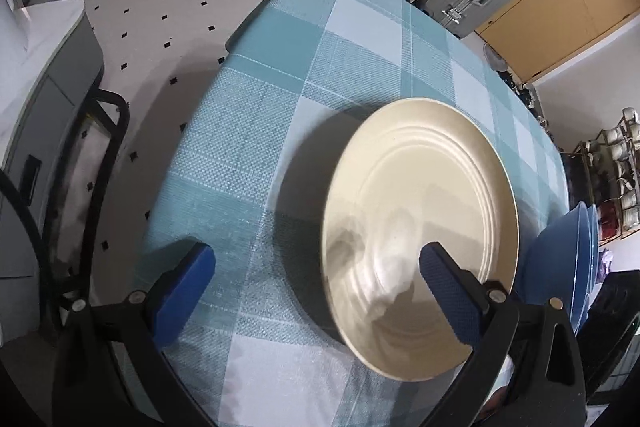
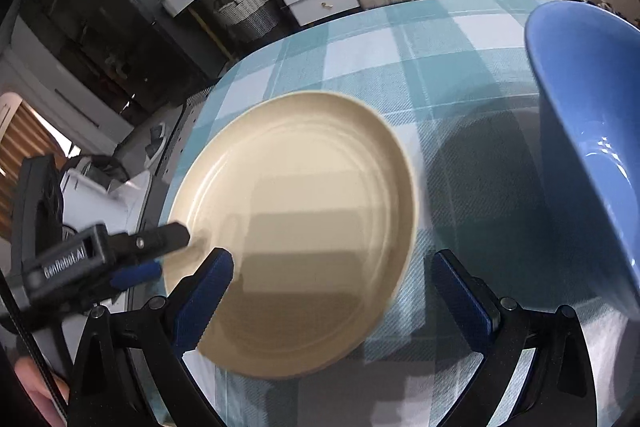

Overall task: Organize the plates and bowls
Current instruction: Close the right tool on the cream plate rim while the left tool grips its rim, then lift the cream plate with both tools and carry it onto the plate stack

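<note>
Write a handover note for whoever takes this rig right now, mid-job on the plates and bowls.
Left gripper: open, one finger over the cream plate's near rim, not clamped.
Right gripper: open, holding nothing, its left finger overlaps the same plate.
The plate is motion-blurred over the checked tablecloth; I cannot tell whether it lies flat.
Blue bowl: right of the plate, apart from it. The left view shows two blue rims, apparently nested.
Done: nothing certain. Left: group the plate and the blue ware.
</note>
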A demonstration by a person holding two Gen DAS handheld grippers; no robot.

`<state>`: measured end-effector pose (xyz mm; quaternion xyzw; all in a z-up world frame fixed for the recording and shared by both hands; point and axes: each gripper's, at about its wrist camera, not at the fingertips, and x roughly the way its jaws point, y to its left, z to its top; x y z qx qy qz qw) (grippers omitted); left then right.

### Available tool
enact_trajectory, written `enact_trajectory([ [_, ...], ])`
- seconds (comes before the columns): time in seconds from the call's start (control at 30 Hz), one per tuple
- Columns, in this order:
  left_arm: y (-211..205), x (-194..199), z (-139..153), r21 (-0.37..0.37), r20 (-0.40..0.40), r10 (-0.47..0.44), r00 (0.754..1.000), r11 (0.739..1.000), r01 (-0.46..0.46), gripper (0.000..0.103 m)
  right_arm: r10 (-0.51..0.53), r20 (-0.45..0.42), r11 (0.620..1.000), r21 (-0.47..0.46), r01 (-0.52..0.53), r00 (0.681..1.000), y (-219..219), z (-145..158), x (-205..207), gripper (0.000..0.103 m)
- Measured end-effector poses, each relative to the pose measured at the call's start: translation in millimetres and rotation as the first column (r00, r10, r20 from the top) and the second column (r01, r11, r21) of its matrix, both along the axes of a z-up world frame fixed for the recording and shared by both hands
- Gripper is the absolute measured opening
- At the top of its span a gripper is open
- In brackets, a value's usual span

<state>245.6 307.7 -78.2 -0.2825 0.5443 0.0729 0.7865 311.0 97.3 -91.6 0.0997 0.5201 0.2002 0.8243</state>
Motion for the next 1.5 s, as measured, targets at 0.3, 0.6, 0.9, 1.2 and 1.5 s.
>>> enact_trajectory([
  [0.3, -9.9, 3.3, 0.3, 0.021, 0.026, -0.035, 0.999, 0.999, 0.034, 0.101, 0.018, 0.023, 0.999, -0.034, -0.017, 1.000, 8.9, 0.1, 7.0, 0.082],
  [0.6, -17.2, 4.0, 3.9, 0.056, 0.027, -0.086, 0.996, 0.995, 0.085, 0.042, 0.041, 0.032, 0.994, -0.107, -0.037, 0.999, 12.7, 1.1, 6.4, 0.068],
  [0.9, -15.8, -6.6, 1.7, 0.092, 0.018, -0.049, 0.999, 0.995, 0.047, 0.017, 0.023, 0.015, 0.992, -0.128, -0.021, 1.000, 4.9, -0.3, 9.4, 0.033],
  [1.2, -8.0, -13.2, 0.4, 0.063, 0.001, -0.005, 1.000, 0.998, 0.005, 0.010, 0.015, 0.021, 0.992, -0.123, -0.012, 1.000, -1.7, -3.2, 7.8, 0.013],
  [1.5, -1.8, -27.0, 3.0, 0.027, 0.008, 0.018, 1.000, 0.999, -0.018, 0.010, 0.021, 0.028, 0.994, -0.109, -0.017, 0.999, -0.2, 4.1, -1.1, 0.011],
])
